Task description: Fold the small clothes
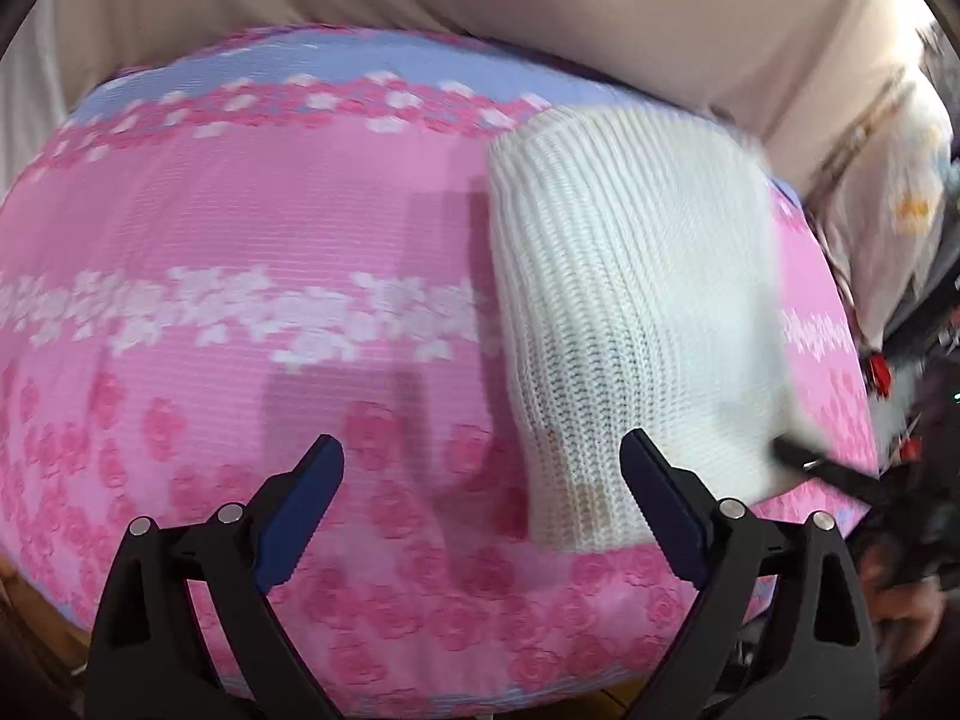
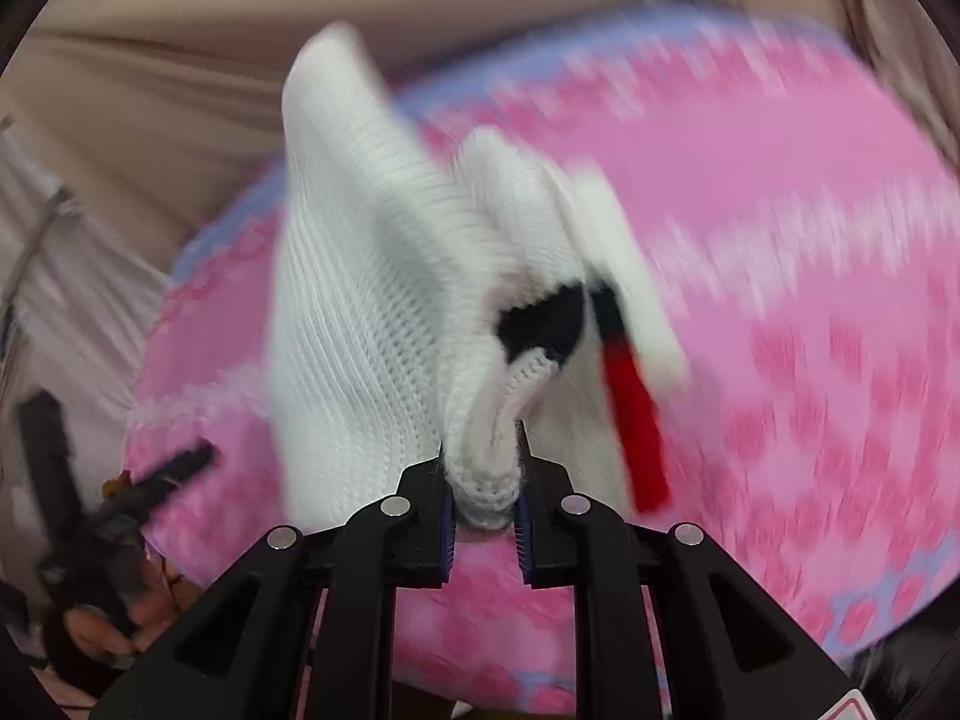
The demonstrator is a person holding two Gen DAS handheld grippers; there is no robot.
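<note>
A white ribbed knit garment (image 1: pixel 630 300) lies on a pink flowered cover (image 1: pixel 240 210), right of centre in the left wrist view. My left gripper (image 1: pixel 480 447) hovers open above the cover at the garment's near left corner, with nothing between its fingers. In the right wrist view my right gripper (image 2: pixel 485 471) is shut on a bunched edge of the white garment (image 2: pixel 360 300), which rises from the jaws in folds. A black patch (image 2: pixel 546 318) and a red strip (image 2: pixel 636 414) show on it. The left gripper (image 2: pixel 120 426) appears blurred at lower left.
Beige cloth (image 1: pixel 600 0) lies behind the pink cover. A pale printed fabric (image 1: pixel 888 192) is bunched at the far right. The cover's blue-trimmed edge (image 2: pixel 888 618) drops off at the lower right in the right wrist view. A hand (image 2: pixel 102 630) holds the left gripper's handle.
</note>
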